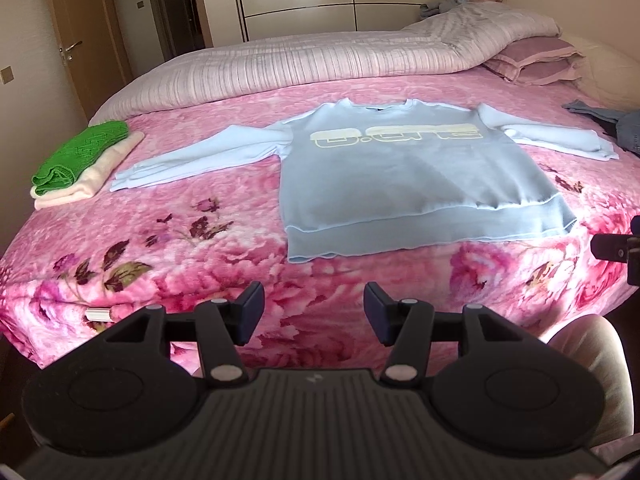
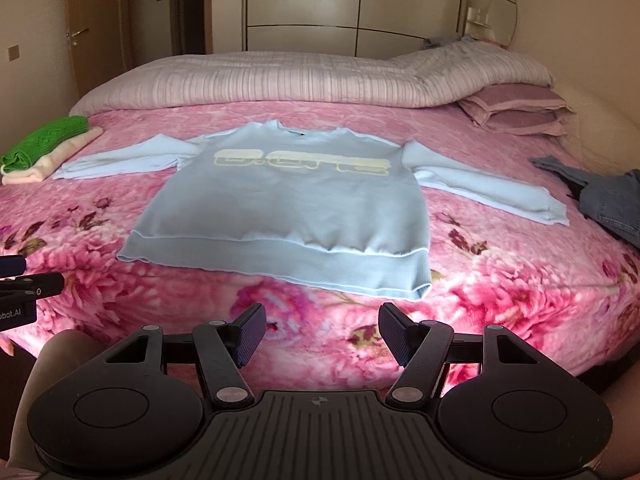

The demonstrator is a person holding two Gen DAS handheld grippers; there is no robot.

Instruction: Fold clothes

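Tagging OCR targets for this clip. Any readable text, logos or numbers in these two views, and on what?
"obot.AI": white lettering on the black body of the left gripper, cut off at the right wrist view's left edge, so the start is missing.
Large pale yellow block letters across the chest of the light blue sweatshirt lying flat on the pink floral blanket: too blurred to read in either view.
Nothing else legible.

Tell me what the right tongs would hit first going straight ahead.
Probably the pink blanket just short of the sweatshirt hem; the right tongs are open and empty. Depth is unclear.
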